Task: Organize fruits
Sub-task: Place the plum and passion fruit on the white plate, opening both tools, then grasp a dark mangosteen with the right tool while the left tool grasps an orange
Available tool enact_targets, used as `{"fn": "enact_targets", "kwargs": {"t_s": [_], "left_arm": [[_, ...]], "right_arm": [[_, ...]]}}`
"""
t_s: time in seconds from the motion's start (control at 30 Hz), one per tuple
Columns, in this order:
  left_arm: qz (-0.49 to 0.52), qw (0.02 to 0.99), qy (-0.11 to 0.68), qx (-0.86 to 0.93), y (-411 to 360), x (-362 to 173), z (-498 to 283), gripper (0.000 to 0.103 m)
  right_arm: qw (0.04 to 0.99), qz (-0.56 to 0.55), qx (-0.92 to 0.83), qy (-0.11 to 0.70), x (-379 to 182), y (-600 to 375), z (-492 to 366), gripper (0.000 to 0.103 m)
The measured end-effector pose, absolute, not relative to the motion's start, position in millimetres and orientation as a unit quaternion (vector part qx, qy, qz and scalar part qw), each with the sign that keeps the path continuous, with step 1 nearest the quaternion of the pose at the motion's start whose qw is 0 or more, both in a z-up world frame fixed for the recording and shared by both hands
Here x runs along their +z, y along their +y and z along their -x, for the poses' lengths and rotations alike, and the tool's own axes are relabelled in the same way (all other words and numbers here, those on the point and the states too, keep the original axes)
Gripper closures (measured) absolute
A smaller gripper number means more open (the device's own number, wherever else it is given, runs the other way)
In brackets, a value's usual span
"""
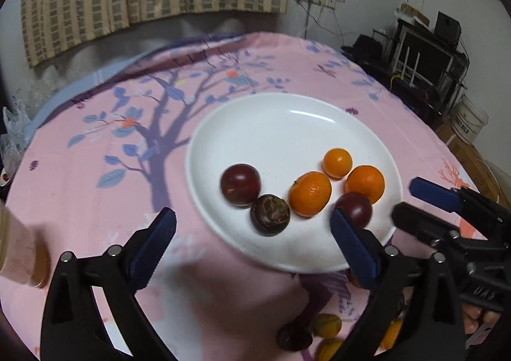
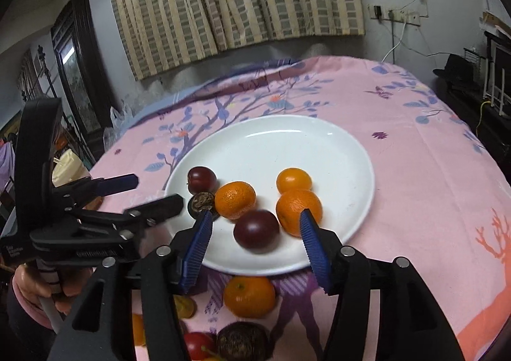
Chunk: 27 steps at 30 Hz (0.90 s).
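Observation:
A white plate point(image 1: 287, 124) point(image 2: 281, 144) on the pink tablecloth holds two dark plums point(image 1: 240, 184) point(image 2: 255, 230), a brown wrinkled fruit point(image 1: 270, 214) and three oranges point(image 1: 309, 193). My left gripper point(image 1: 253, 213) hovers open over the plate's near left part with nothing touching its pads. My right gripper point(image 2: 256, 214) stands open around the near plum, which lies on the plate clear of both pads. Each gripper also shows in the other's view: the right gripper point(image 1: 405, 201) and the left gripper point(image 2: 158, 190). Several more fruits lie on the cloth below the plate, among them an orange point(image 2: 249, 295).
A jar point(image 1: 22, 252) stands at the table's left edge. Striped curtains hang behind the table. A dark shelf with electronics point(image 1: 424, 64) and a white bucket point(image 1: 469, 121) are at the right. A person's hand point(image 2: 35, 290) grips the left tool.

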<state>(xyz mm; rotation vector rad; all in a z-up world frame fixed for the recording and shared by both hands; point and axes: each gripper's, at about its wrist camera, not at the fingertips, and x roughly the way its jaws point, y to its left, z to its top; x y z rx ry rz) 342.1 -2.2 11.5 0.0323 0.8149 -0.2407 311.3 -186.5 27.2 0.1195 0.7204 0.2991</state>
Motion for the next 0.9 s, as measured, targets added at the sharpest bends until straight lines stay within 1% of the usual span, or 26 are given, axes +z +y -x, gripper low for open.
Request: {"fn": "enact_targets", "kwargs": {"t_s": [0.07,0.2,0.27,0.37,0.47,0.67,0.9], "left_arm": [[-0.008,0.914,0.391,-0.109,8.5,15.1,-330.1,0.006],[0.013,0.912,0.400,-0.094,30.6,6.5,-309.7,0.006],[0.021,0.907,0.411,-0.085,41.9,-0.7,-300.7,0.006],[0.041,0.905,0.416,-0.074,56.4,-6.7,-290.8,0.006],[0.041,0.907,0.416,-0.048,66.5,-12.4,-282.4,0.006],[0.032,0.905,0.424,-0.017,78.8,-25.4,-268.7,0.006],[0.050,0.908,0.416,-0.016,88.8,-20.0,-262.2,0.006]], "right_arm": [[0.924,-0.074,0.141,0.347,27.8,-196.2,-292.7,0.045],[0.925,-0.091,0.138,0.342,26.9,-203.9,-226.9,0.045],[0.922,-0.079,0.156,0.347,27.0,-194.4,-203.1,0.045],[0.917,-0.021,0.182,0.354,24.0,-163.8,-169.6,0.045],[0.911,0.008,0.186,0.367,14.1,-144.4,-159.8,0.045],[0.896,0.007,0.187,0.402,-7.8,-126.9,-162.2,0.045],[0.889,0.022,0.170,0.425,-21.1,-120.3,-171.6,0.045]]}}
